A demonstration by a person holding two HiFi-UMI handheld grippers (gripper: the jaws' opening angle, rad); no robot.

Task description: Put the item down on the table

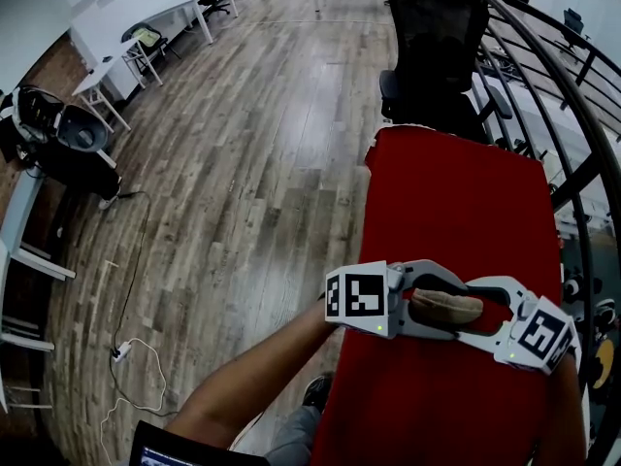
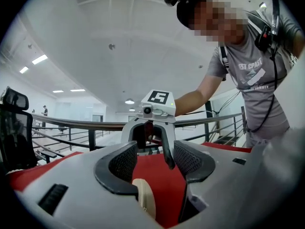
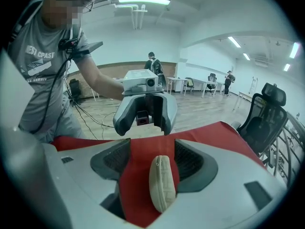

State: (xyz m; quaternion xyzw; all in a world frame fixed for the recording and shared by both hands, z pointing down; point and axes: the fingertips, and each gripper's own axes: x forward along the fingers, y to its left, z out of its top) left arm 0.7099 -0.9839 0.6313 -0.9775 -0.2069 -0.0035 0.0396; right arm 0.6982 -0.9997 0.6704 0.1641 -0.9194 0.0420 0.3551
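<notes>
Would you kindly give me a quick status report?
Left gripper and right gripper open, facing. Beige pouch between their fingers, ungripped, over red table. Office chair beyond, clear.

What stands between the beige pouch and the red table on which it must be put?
Nothing visible does. In the right gripper view, only the bare red table shows beside and below the beige pouch.
</notes>
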